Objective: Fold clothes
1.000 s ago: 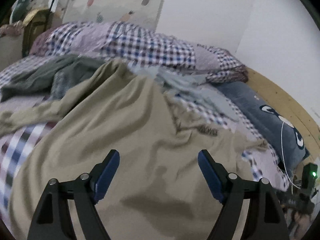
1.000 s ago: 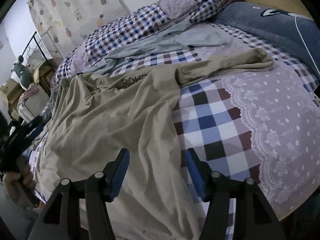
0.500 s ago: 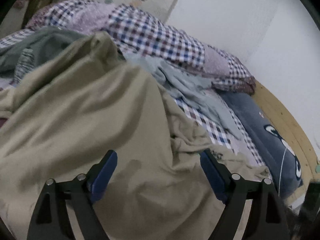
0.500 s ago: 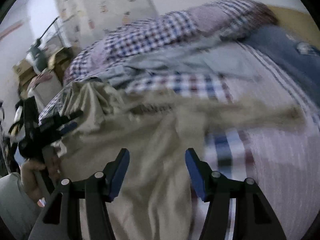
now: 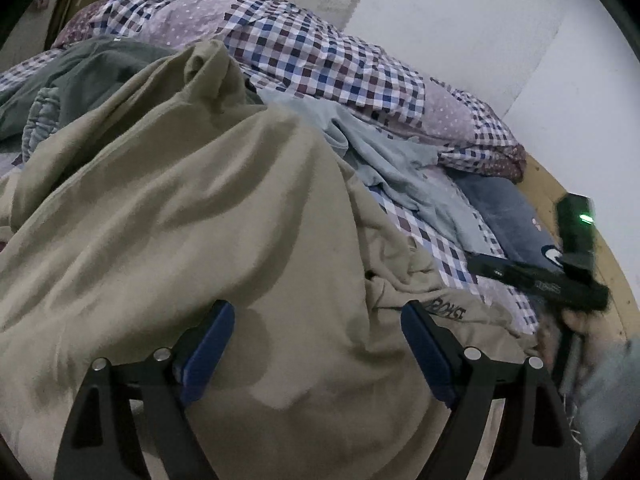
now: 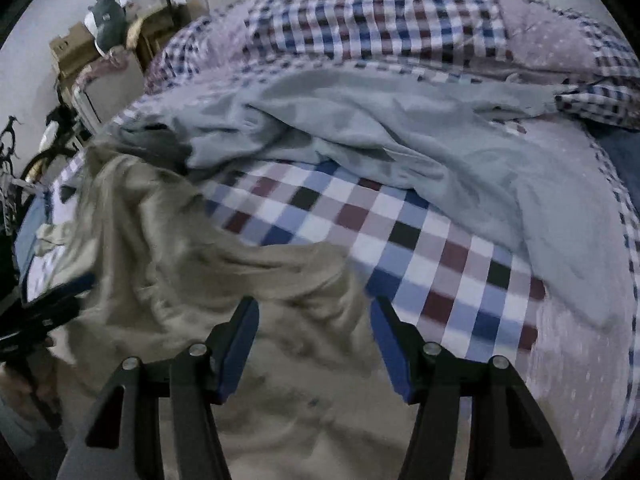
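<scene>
A khaki long-sleeved top [image 5: 192,216] lies bunched in a high heap on the bed, its dark lettering [image 5: 444,307] showing near the front. My left gripper [image 5: 316,320] stands open just above the heap's near side, cloth below the gap. In the right wrist view the same khaki top [image 6: 192,264] is crumpled at the lower left. My right gripper [image 6: 314,320] is open over its edge, where cloth meets the checked sheet [image 6: 400,240]. Each gripper shows in the other's view: the right one [image 5: 552,284] and the left one [image 6: 40,312].
A pale blue garment [image 6: 360,132] lies spread behind the khaki top, and a dark green one [image 5: 92,76] at the far left. A checked duvet [image 5: 312,52] is piled along the wall. A navy pillow [image 5: 504,212] and the wooden bed frame [image 5: 560,188] lie to the right.
The khaki top, spread flat with a sleeve stretched to the right a second ago, is now gathered into a heap. Both grippers swung leftward over it and stayed open.
</scene>
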The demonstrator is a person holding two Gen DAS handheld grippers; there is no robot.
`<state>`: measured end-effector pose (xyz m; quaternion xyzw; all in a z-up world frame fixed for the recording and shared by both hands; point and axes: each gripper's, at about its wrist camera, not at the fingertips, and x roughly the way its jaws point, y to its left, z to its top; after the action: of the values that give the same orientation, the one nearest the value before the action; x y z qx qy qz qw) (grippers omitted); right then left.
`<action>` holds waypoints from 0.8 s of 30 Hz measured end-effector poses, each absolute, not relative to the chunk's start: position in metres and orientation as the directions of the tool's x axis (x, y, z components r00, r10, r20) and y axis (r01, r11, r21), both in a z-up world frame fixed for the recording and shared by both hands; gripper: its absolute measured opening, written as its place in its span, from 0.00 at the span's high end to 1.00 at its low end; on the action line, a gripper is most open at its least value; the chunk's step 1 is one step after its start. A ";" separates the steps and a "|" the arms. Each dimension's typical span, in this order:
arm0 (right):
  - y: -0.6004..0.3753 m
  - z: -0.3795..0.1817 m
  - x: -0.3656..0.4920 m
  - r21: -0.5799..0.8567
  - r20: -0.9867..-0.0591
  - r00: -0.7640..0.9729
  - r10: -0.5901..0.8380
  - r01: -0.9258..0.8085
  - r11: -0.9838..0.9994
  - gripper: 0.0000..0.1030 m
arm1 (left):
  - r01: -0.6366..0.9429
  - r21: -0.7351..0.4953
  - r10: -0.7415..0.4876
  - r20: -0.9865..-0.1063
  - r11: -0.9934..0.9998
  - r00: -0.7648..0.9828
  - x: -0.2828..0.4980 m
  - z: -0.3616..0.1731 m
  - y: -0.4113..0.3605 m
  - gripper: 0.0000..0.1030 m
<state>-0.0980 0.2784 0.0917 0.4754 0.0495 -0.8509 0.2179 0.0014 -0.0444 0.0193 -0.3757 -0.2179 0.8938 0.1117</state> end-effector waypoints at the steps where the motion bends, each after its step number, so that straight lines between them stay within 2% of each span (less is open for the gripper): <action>1: 0.279 0.086 -0.108 0.122 -0.842 -0.432 -0.321 0.429 -0.895 0.40 | -0.035 -0.474 0.365 -0.626 -0.880 -0.690 0.001 0.018 -0.047 0.14; 9: 0.275 0.050 -0.152 0.144 -0.917 -0.228 -0.326 0.573 -0.807 0.40 | -0.061 -0.477 0.390 -0.630 -0.877 -0.672 0.002 0.013 -0.060 0.14; 13: 0.265 0.042 -0.154 0.128 -0.925 -0.205 -0.319 0.624 -0.771 0.41 | -0.074 -0.482 0.400 -0.621 -0.873 -0.675 0.000 0.016 -0.060 0.14; 15: 0.261 0.042 -0.153 0.116 -0.923 -0.212 -0.320 0.640 -0.759 0.51 | -0.066 -0.498 0.408 -0.618 -0.864 -0.672 -0.002 0.016 -0.060 0.14; 16: 0.260 0.043 -0.152 0.112 -0.921 -0.216 -0.325 0.652 -0.750 0.76 | -0.061 -0.499 0.405 -0.619 -0.865 -0.673 -0.003 0.016 -0.061 0.14; 17: 0.257 0.046 -0.150 0.092 -0.919 -0.230 -0.321 0.666 -0.741 0.96 | -0.054 -0.497 0.399 -0.622 -0.866 -0.674 -0.003 0.016 -0.061 0.14; 21: 0.246 0.068 -0.147 -0.115 -0.892 -0.395 -0.219 0.667 -0.736 0.97 | -0.023 -0.496 0.370 -0.616 -0.868 -0.695 -0.001 0.017 -0.068 0.14; 24: 0.255 0.107 -0.164 -0.330 -0.766 -0.639 -0.073 0.487 -0.809 0.97 | 0.005 -0.501 0.330 -0.579 -0.866 -0.745 0.006 0.025 -0.080 0.14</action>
<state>-0.1641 0.2545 0.1072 0.3928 0.2636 -0.8661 0.1616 0.0057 -0.0804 0.0248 -0.3453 -0.2430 0.9020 0.0900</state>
